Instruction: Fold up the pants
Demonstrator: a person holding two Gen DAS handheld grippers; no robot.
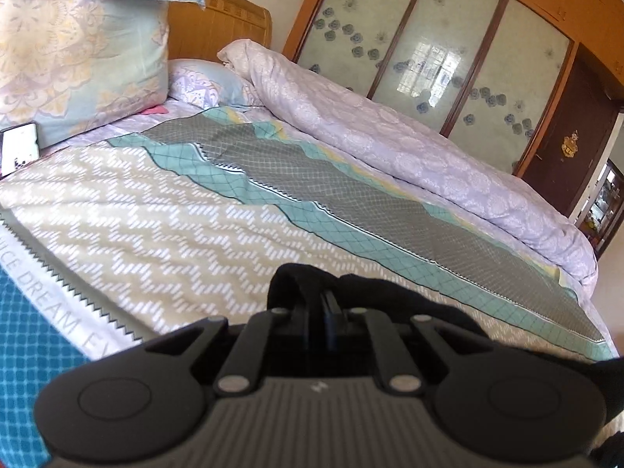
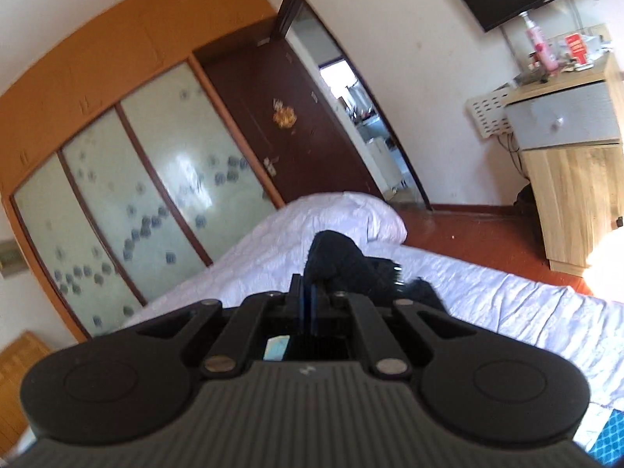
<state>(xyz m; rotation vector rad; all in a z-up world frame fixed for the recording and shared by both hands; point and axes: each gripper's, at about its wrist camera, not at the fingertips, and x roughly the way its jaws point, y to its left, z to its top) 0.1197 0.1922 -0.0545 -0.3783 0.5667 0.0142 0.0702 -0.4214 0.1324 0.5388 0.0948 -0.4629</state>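
We find the bed [image 1: 163, 210] filling most of the left wrist view, spread with a patterned sheet of beige, grey and teal bands. A lilac quilt [image 1: 409, 144] lies rolled along its far side, below a wardrobe [image 1: 440, 46] with frosted, flower-printed doors. A dark door [image 2: 296, 132] stands open beside the wardrobe in the right wrist view. Two pillows [image 1: 74, 58] are stacked against the headboard [image 1: 222, 19], and a phone [image 1: 19, 148] lies just beside them at the bed's edge. A wooden cabinet [image 2: 577, 191] stands against the wall in the right wrist view, with bottles [image 2: 540, 45] on top.

The pants [image 1: 374, 292] are black. We note them bunched at the tips of both tools, raised off the sheet at those points, with more dark cloth trailing to the right edge of the left wrist view.

The left tool [image 1: 331, 304] has its fingers pressed together, pinching a fold of the pants. The right tool [image 2: 308, 292] is likewise pressed together on the pants, which bulge above and to the right of its tips. The right wrist view is blurred.
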